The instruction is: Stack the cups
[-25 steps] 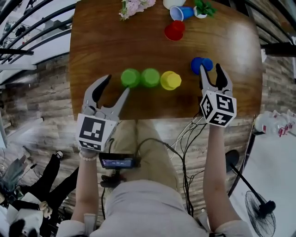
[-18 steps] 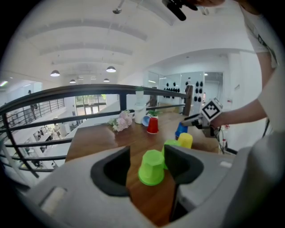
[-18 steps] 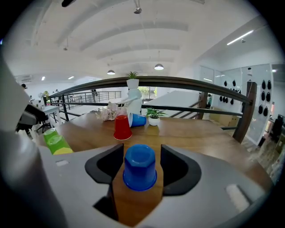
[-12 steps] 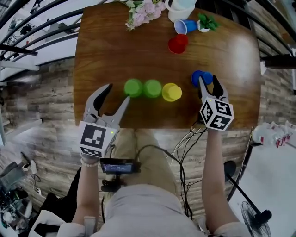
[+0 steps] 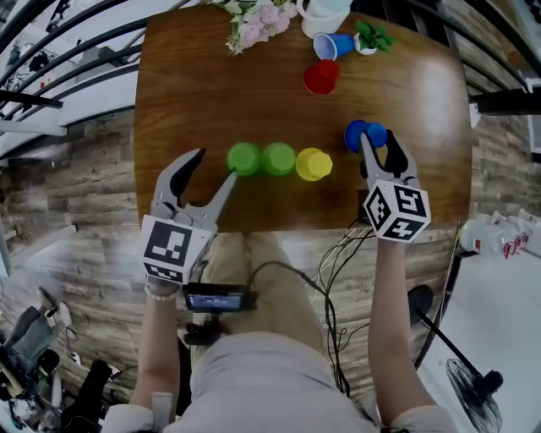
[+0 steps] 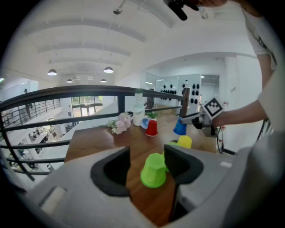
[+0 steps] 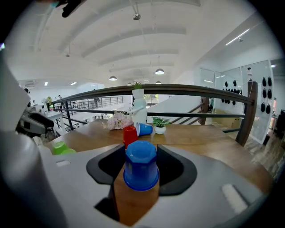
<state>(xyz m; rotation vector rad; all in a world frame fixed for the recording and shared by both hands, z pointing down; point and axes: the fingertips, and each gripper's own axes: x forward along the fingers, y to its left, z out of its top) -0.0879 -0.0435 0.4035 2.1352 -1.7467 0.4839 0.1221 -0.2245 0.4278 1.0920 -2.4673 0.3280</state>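
Two green cups and a yellow cup stand upside down in a row near the table's front. My left gripper is open and empty, and its right fingertip is close to the nearest green cup, which stands just ahead of the jaws. A blue cup stands upside down at the right. My right gripper reaches around this blue cup; its jaws are closing, and I see no pad pressing on the cup. A red cup stands farther back.
At the table's far edge are a light blue cup on its side, pink flowers, a white jug and a small potted plant. Black railings run along the left. Cables hang below the table's front edge.
My right gripper has moved forward, so the blue cup now sits between its jaws instead of ahead of them. The left gripper has barely shifted.
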